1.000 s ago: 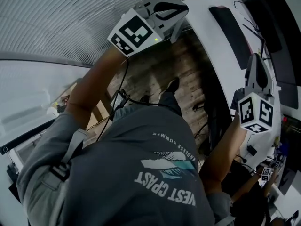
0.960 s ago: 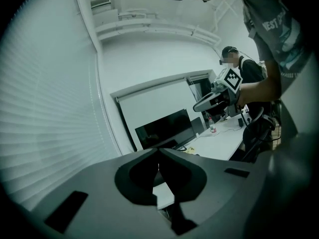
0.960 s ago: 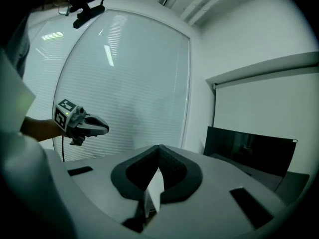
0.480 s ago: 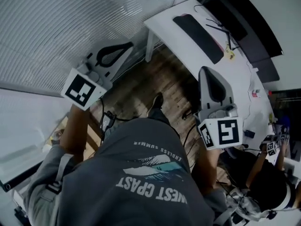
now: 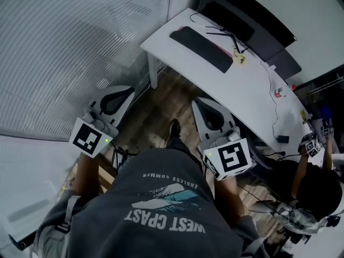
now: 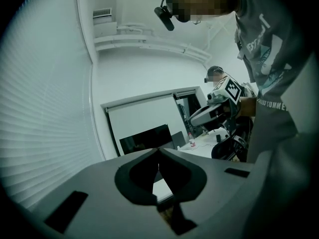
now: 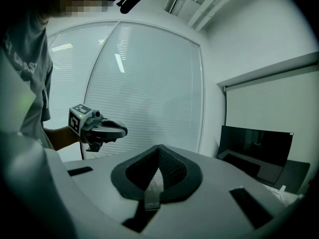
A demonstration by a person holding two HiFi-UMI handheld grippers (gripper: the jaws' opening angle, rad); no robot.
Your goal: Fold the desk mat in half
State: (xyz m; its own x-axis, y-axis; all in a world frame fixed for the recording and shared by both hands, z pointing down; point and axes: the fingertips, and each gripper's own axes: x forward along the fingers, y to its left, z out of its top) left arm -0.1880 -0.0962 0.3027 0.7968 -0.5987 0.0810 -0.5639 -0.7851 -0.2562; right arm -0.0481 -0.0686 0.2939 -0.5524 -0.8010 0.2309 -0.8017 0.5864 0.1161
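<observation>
On the white desk [image 5: 252,85], well apart from both grippers: dark desk mat [image 5: 200,48], a narrow flat strip just beside the monitor [image 5: 244,18]. It could be one layer or already doubled; can't tell from here. Left gripper [image 5: 130,90] and right gripper [image 5: 198,102] hang over the floor, jaws together, empty. Judgement: whoever proceeds should check the mat's edge layers up close.
</observation>
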